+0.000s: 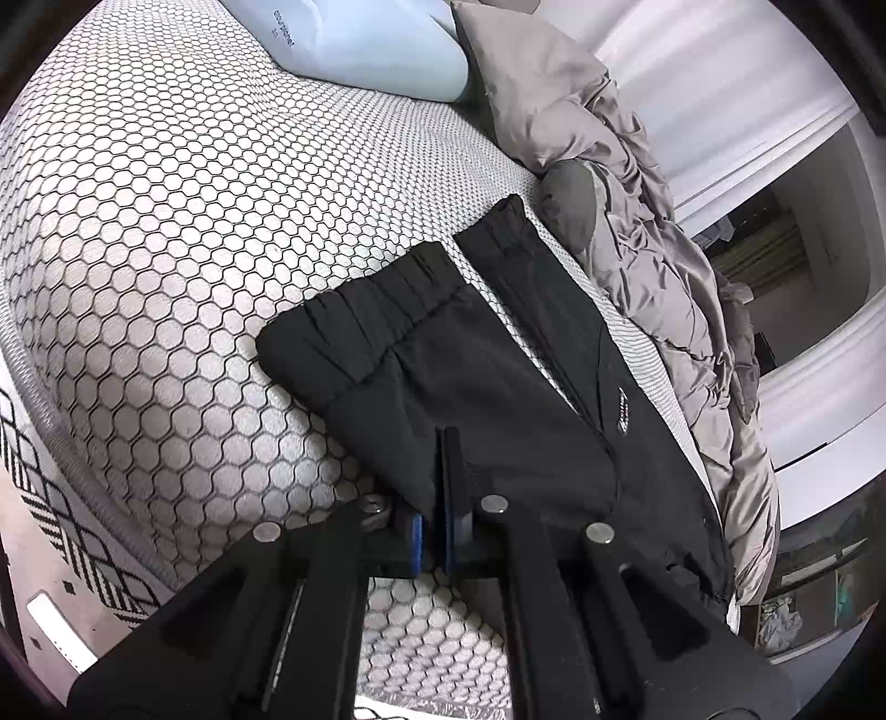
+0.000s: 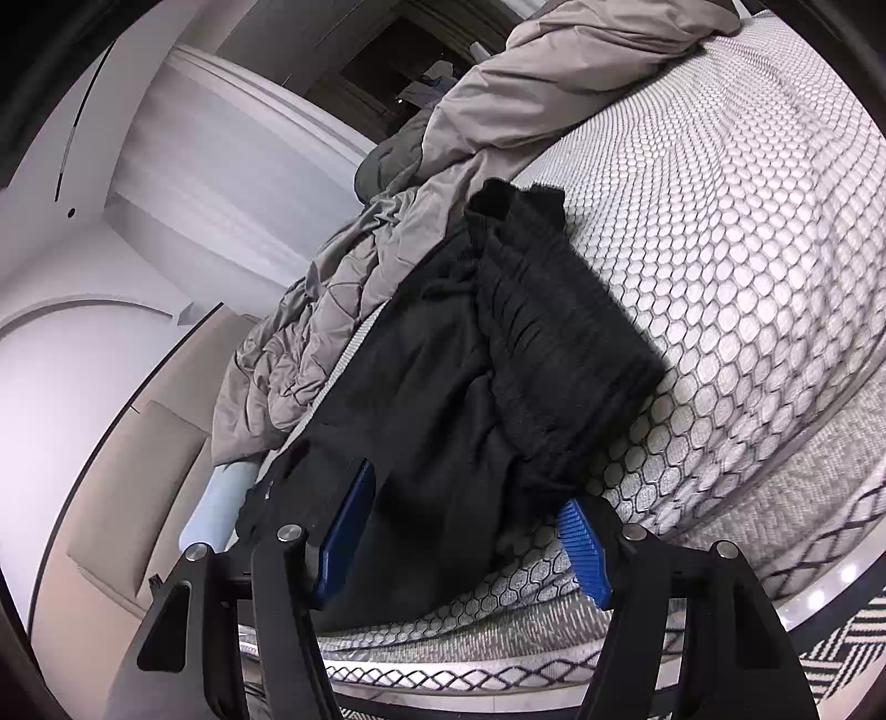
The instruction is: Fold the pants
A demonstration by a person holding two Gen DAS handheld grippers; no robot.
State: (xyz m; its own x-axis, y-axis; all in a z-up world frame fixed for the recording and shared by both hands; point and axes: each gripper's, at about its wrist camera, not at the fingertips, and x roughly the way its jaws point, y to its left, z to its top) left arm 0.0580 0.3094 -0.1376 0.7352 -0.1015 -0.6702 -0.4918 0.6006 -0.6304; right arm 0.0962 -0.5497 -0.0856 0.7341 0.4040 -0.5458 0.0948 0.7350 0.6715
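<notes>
A mattress (image 1: 166, 232) with a white cover printed in a black honeycomb pattern fills most of both views; along its far side lies a crumpled grey-brown quilt (image 1: 653, 260), bunched in folds against the white wall, and in the left wrist view a pale blue pillow (image 1: 382, 44) sits at the head end, touching the quilt's edge; a light blue roll (image 2: 221, 509) shows past the mattress's edge in the right wrist view, low down beside the quilt. The black pants (image 1: 470, 365) lie on the mattress just beside the quilt, partly folded; the gathered elastic waistband is doubled over onto the rest of the cloth, and a narrow strip of honeycomb cover shows between the two dark parts in the left wrist view; a small pale logo sits on the cloth near the quilt side. The left gripper (image 1: 443, 487) has its blue-padded jaws drawn together with only a thin slit between them, pinching the near edge of the pants; the right gripper (image 2: 465, 526) stands with its jaws apart at a middling width, its blue pads (image 2: 584, 548) straddling the near fold of the pants; one pad lies against the cloth on one side, the other is clear of it above the mattress cover.
</notes>
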